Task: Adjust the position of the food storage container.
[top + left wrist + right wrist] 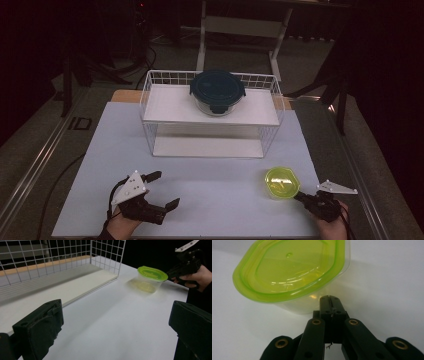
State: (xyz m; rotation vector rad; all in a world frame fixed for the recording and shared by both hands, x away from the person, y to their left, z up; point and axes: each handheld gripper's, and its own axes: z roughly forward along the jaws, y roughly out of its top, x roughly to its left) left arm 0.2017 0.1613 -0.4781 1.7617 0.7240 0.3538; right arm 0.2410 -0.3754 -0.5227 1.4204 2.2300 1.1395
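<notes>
The left gripper point(164, 190) rests low on the counter point(210, 200), jaws spread; the right gripper point(329, 299), jaws pressed together, has its tips just beside the green-lidded container point(289, 272).

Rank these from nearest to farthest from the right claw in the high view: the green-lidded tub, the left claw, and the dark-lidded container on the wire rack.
1. green-lidded tub, right at the right claw tips.
2. left claw, across the table's near edge.
3. dark-lidded container, far side, on the wire rack top shelf.
</notes>
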